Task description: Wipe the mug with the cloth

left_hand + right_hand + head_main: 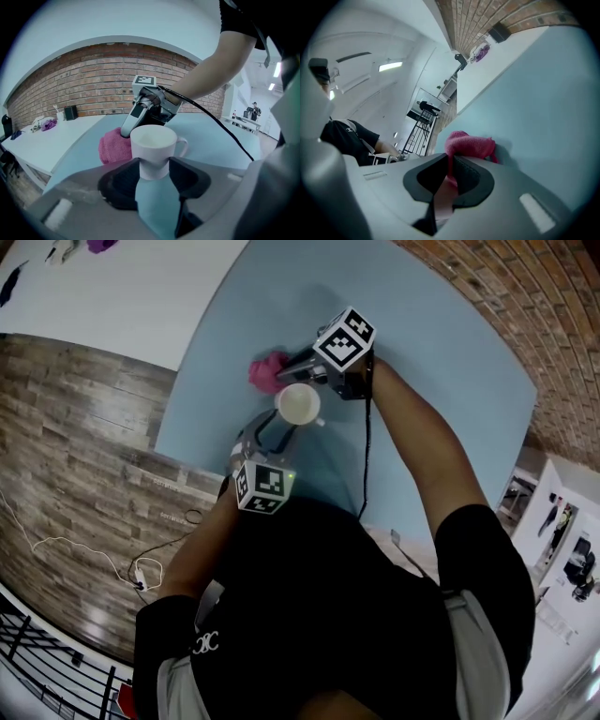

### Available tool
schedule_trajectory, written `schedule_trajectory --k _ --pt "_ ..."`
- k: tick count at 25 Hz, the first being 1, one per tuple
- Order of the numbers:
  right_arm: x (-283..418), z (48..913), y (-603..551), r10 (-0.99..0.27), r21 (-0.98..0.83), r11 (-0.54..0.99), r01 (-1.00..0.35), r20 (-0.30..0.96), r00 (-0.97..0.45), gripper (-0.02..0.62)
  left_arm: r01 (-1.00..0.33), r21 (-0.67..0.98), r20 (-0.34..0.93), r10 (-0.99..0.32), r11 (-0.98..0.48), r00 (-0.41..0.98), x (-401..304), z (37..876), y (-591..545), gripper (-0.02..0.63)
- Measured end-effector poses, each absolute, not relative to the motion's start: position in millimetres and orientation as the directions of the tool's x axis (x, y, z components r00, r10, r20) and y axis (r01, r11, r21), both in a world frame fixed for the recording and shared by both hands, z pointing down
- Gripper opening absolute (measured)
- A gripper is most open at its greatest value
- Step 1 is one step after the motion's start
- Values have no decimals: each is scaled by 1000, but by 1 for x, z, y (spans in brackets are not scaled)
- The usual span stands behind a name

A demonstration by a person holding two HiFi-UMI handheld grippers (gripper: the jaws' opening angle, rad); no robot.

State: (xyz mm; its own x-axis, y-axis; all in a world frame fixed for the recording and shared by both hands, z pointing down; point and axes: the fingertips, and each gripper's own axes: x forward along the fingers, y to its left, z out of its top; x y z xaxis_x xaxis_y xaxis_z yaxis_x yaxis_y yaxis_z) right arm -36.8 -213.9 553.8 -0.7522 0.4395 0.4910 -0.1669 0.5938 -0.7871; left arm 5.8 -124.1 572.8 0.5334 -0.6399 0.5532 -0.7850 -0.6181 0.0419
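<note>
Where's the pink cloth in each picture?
Head view: pink cloth upper middle, just left of the mug.
Left gripper view: left of centre, behind the mug.
Right gripper view: centre, held by the right gripper.
Shared landmark: the brick wall, in all three.

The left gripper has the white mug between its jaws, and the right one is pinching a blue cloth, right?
Not quite: the cloth is pink, not blue, as the right gripper view shows. The rest holds: the right gripper pinches it, and the white mug stands between the jaws of the left gripper.
</note>
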Motion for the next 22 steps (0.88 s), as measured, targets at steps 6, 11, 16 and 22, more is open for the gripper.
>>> schedule_trajectory --k 6,11,16,22 --pt "-4 554 -231 350 -801 549 -239 480 -804 44 -795 10 550 -660 -607 511 1 573 -126 101" --pt "29 556 -229 287 -799 528 -288 487 -825 44 -795 3 550 -662 -607 508 -2 575 -130 101" --pt "68 566 -221 176 -802 485 -349 481 -859 44 -783 20 555 -645 -622 526 4 576 -128 101" --pt "77 565 -214 70 -837 420 -351 416 -907 44 -661 153 527 -505 -735 684 12 560 -101 246"
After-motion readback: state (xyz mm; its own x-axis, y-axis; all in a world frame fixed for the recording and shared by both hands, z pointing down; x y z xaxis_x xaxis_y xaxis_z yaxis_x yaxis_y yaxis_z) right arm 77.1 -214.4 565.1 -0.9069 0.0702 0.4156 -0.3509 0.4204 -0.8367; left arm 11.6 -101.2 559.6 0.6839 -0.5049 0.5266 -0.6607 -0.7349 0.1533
